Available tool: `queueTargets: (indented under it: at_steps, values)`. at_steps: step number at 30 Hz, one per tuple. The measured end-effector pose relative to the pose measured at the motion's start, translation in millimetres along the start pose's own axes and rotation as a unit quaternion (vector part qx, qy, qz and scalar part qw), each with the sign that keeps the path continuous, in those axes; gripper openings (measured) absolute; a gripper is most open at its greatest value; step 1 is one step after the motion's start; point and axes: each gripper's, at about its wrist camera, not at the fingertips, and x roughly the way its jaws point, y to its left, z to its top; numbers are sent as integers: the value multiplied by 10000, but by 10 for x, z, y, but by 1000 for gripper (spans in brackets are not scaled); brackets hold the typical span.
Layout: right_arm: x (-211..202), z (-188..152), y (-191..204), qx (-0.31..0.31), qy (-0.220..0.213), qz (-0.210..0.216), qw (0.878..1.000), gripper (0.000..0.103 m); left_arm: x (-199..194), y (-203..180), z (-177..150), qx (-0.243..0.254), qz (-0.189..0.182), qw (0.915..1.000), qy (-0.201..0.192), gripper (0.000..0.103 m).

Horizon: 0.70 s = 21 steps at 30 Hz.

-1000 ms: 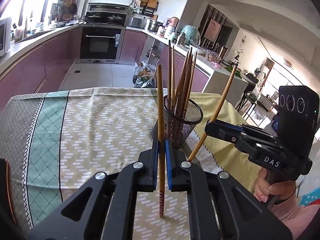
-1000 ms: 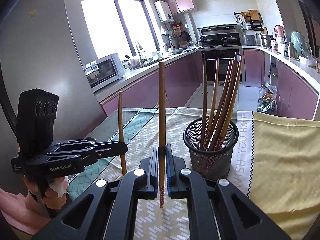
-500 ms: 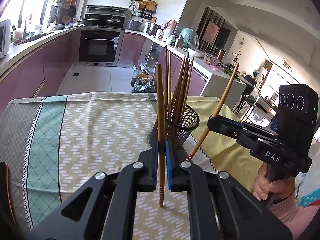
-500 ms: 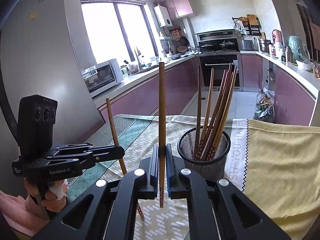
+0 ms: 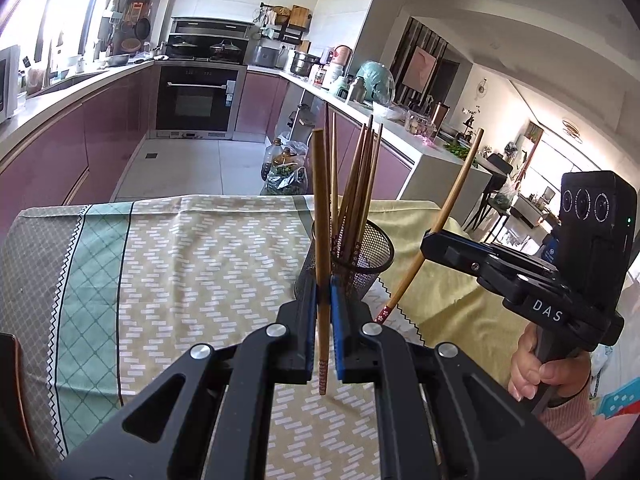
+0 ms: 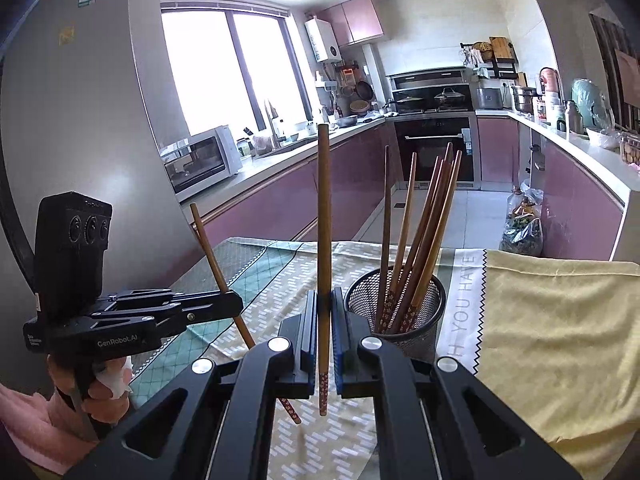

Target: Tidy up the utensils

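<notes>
A black mesh cup [image 5: 370, 248] [image 6: 400, 308] holding several wooden chopsticks stands on the patterned tablecloth [image 5: 200, 264]. My left gripper [image 5: 324, 312] is shut on one upright chopstick [image 5: 320, 208], in front of and above the cup. It also shows in the right wrist view [image 6: 234, 304], with its chopstick [image 6: 212, 248] tilted. My right gripper [image 6: 324, 320] is shut on another upright chopstick [image 6: 323, 216], left of the cup. It shows in the left wrist view [image 5: 430, 240] with its chopstick [image 5: 452, 200] slanting, right of the cup.
A yellow cloth [image 6: 560, 340] covers the table's right part. Purple kitchen cabinets [image 5: 52, 144], an oven [image 5: 196, 100] and a floor bag [image 5: 284, 172] lie beyond the table's far edge. A microwave [image 6: 200, 160] sits on the counter.
Both grippers have risen with their chopsticks, so the cup sits lower and farther in both views. The grips have not changed.
</notes>
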Motion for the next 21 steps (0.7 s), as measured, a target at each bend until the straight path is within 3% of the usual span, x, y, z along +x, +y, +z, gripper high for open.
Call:
queueTargets:
  at_steps: [21]
  values:
    - [-104, 140, -47, -79, -207, -126, 9997, 6, -35, -69, 141, 135, -50, 9998, -161, 7]
